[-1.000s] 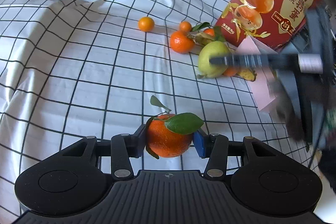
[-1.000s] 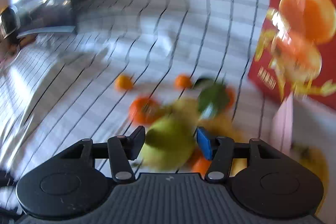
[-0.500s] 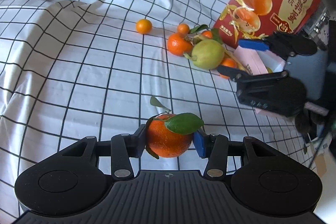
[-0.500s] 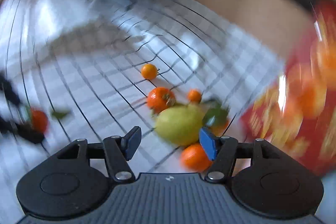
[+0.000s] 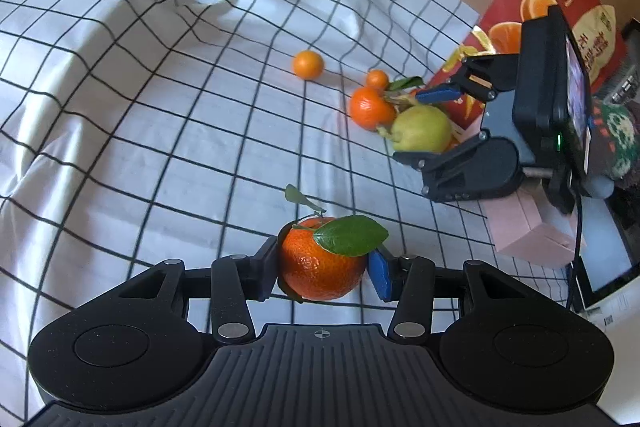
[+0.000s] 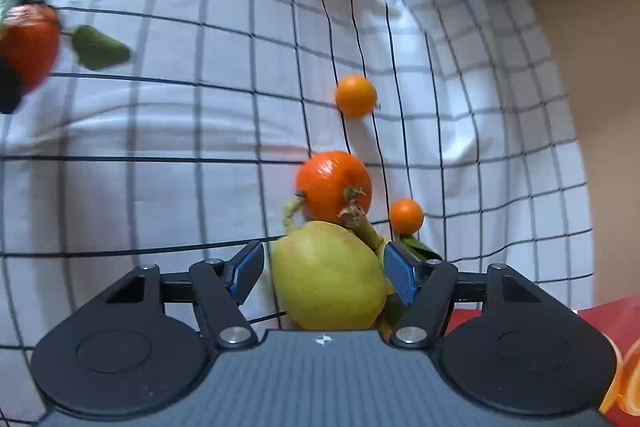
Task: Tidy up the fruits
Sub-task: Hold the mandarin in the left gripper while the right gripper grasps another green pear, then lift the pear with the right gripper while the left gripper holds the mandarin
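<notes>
The right hand-held gripper point(image 6: 324, 269) has rolled and dropped around the yellow-green pear-like fruit point(image 6: 328, 277), jaws opening, pads clear. The left hand-held gripper point(image 5: 322, 271) still pinches the leafy orange mandarin point(image 5: 320, 259) above the checked cloth point(image 5: 160, 131).

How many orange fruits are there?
4 that I can see. One leafy one is held in the left gripper. One sits alone on the cloth. Two sit behind the green fruit. More may hide behind that.
</notes>
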The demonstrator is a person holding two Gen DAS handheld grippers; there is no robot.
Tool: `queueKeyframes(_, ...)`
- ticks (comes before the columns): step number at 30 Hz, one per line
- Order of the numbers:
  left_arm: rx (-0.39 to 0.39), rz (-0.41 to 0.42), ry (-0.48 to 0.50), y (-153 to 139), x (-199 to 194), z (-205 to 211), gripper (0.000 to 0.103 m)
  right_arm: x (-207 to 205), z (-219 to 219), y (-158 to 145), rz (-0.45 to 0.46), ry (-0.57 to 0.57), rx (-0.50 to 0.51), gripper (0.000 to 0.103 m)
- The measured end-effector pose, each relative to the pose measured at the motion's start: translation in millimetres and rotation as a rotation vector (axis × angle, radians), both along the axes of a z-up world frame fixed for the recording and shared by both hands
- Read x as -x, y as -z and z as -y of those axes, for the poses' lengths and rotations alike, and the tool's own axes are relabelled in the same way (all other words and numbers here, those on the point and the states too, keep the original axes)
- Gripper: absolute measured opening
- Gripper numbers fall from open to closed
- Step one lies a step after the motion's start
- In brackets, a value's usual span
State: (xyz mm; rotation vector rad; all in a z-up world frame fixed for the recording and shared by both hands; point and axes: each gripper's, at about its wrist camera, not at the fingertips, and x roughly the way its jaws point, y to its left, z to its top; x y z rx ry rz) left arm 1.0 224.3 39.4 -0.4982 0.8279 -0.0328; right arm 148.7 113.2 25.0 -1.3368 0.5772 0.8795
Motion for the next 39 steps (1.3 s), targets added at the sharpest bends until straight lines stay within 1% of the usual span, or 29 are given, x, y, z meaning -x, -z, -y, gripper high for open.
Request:
queueKeyframes(4, 0.005, -0.001, -0.017, 0.6, -0.5, -5.8, 0.051, -18.7, 0.1, -6.8, -0.107, 0.105, -0.046, 0.067)
queueKeyframes(6, 0.0, -0.005, -0.015, -0.4, -2.6, -4.5, 0.051, -17.8, 2.6, -8.2, -0.117, 0.133, -0.06, 0.066)
queueKeyframes(7, -0.004, -0.005, -0.012, -0.8, -3.5, -3.4, 0.051, -18.4, 4.6, -9.4, -0.134, 0.161, -0.079, 0.066)
queueKeyframes(9, -0.009, -0.006, -0.001, -1.9, -5.5, 1.1, 0.051, -21.0, 11.6, -17.2, -0.189, 0.22, -0.155, 0.066)
queueKeyframes(12, -0.013, -0.013, 0.025, -1.8, -9.9, 10.5, 0.051, -21.8, 32.7, -38.6, -0.315, 0.356, -0.345, 0.065)
queueKeyframes(15, -0.026, -0.023, 0.06, -1.2, -14.3, 24.7, 0.051, -11.0, 69.8, -61.5, -0.492, 0.469, -0.57, 0.065)
queueKeyframes(17, -0.031, -0.027, 0.087, -0.9, -16.6, 34.3, 0.051, -1.6, 96.3, -66.6, -0.601, 0.527, -0.696, 0.065)
queueKeyframes(19, -0.041, -0.032, 0.125, 0.1, -18.7, 48.5, 0.051, 16.6, 124.0, -65.2, -0.654, 0.574, -0.798, 0.065)
queueKeyframes(23, -0.065, -0.044, 0.217, 3.4, -20.9, 80.9, 0.051, 51.7, 168.3, -49.5, -0.638, 0.658, -0.894, 0.065)
queueKeyframes(26, -0.088, -0.059, 0.294, 4.8, -22.0, 106.9, 0.051, 64.4, 193.9, -33.6, -0.638, 0.742, -0.942, 0.065)
queueKeyframes(29, -0.111, -0.062, 0.352, 4.9, -22.6, 126.6, 0.051, 78.5, 221.8, -22.6, -0.615, 0.815, -1.0, 0.065)
queueKeyframes(36, -0.152, -0.071, 0.428, 5.1, -25.3, 156.2, 0.051, 93.5, 264.8, -5.2, -0.598, 0.887, -1.132, 0.065)
queueKeyframes(39, -0.162, -0.082, 0.449, 6.6, -26.1, 166.0, 0.051, 98.0, 275.5, -3.0, -0.59, 0.898, -1.163, 0.065)
